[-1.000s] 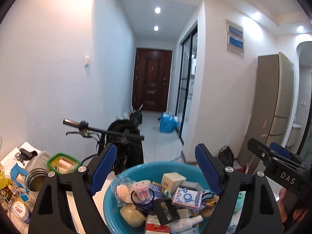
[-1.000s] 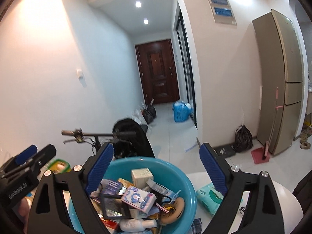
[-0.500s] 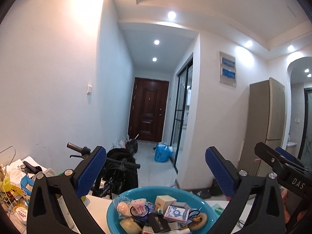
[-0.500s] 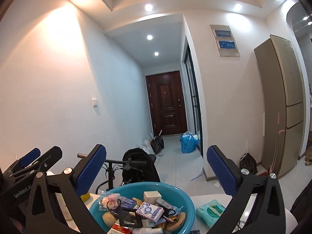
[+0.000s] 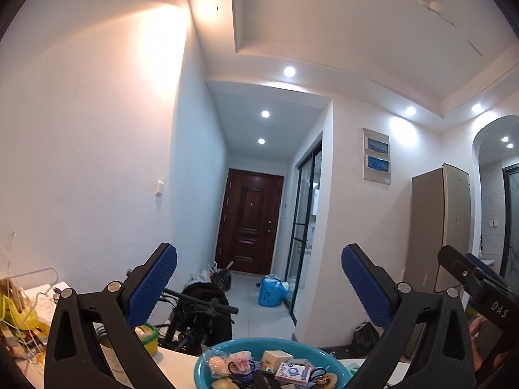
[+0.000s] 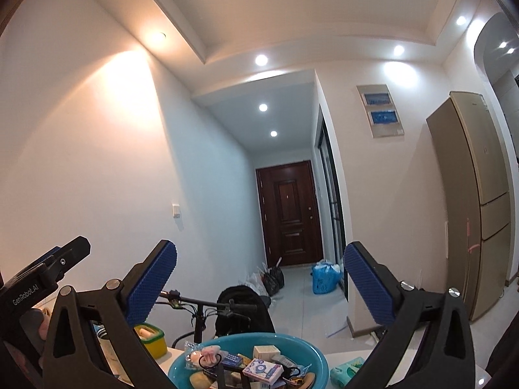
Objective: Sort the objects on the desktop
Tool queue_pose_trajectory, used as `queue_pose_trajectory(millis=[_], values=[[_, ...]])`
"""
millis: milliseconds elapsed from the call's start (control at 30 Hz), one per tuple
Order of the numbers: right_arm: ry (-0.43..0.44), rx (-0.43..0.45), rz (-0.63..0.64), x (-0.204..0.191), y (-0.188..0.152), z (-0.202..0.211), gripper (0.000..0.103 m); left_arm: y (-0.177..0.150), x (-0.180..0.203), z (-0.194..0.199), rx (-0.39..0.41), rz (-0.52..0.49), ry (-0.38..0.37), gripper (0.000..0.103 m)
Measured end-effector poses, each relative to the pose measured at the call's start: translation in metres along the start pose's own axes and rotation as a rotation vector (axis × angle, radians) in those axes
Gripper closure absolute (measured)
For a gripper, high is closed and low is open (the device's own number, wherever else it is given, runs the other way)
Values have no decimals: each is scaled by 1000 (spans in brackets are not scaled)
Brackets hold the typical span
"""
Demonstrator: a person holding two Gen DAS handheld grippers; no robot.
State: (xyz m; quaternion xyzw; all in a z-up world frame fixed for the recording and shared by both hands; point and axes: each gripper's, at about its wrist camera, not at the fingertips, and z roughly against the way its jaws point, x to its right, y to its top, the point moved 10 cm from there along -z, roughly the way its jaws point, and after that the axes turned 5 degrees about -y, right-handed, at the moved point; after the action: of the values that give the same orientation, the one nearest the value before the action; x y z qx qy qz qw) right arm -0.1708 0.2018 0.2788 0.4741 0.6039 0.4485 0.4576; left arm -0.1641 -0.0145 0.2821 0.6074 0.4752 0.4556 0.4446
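Both hand-held grippers, left (image 5: pixel 259 287) and right (image 6: pixel 260 283), gape wide with nothing in them, tilted up over the cluttered teal basin (image 6: pixel 316 358) on the table (image 5: pixel 176 364).

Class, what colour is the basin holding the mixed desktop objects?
Teal blue. The basin shows best in the right wrist view.

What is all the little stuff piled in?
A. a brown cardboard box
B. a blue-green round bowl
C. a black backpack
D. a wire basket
B: the small boxes, hair ties and packets sit heaped in the blue-green round bowl on the white table.
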Motion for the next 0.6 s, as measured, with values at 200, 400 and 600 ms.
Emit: queue_pose_trajectory(millis=[200,400,600], values=[[-10,85,6,-7,17,31,0,12,3,27,60,1,-28,0],[-16,137,5,-10,27,52,0,23,8,57,139,-37,-5,0],[-7,163,1,-14,32,63,0,26,14,71,167,-72,0,0]])
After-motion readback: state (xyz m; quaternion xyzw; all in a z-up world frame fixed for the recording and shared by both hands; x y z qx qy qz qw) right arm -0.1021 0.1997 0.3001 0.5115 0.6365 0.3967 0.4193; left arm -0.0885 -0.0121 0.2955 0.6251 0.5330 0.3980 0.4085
